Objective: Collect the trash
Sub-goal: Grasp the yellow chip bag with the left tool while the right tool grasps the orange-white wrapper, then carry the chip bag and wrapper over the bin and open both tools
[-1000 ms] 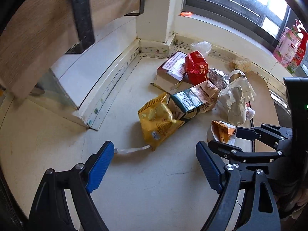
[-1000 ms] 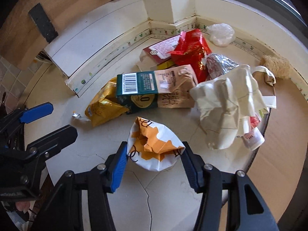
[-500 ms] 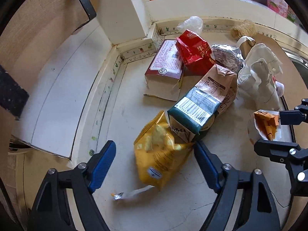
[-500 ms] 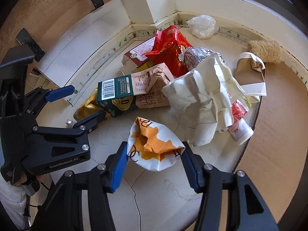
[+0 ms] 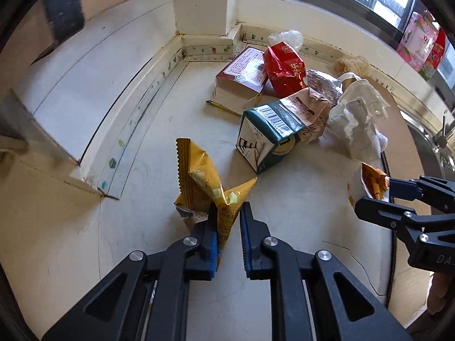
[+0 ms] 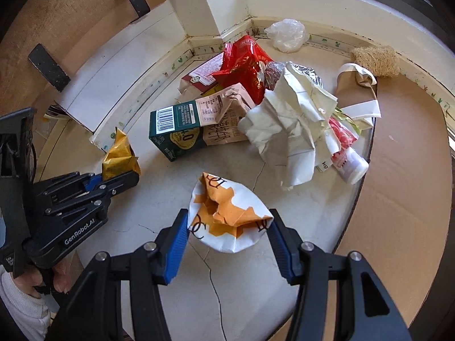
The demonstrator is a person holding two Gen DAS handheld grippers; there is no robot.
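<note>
**Both grippers hold a wrapper; the heap lies up and right of them**

The worktop (image 5: pixel 298 204) is a pale, cracked stone surface that fills most of both views, with a raised white ledge along the upper left and a window sill across the top. The remaining trash sits in one heap in the upper middle to upper right of each frame: crumpled white paper (image 6: pixel 287 130), a green carton (image 6: pixel 182 128) lying on its side with its long axis running left to right in the right wrist view, a red foil bag (image 6: pixel 244 65) and a dark red box (image 5: pixel 241 76) behind it.

The left gripper (image 5: pixel 229 238) has its blue pads closed on the lower end of the yellow snack bag (image 5: pixel 204 182), which stands up out of the jaws toward the centre of the left wrist view. In the right wrist view this pair sits at the left edge, just left of the carton's barcode end.

The right gripper (image 6: pixel 229 241) has its jaws set wide, one pad touching each side of the orange and white wrapper (image 6: pixel 227 218) at the bottom centre; it looks lightly held rather than squeezed.

Judging by position, the carton is nearer the left gripper and the white paper nearer the right, both lying straight ahead and upward in frame. With both tools occupied, the held pieces likely need dropping off first; no bin shows in either view.
</note>
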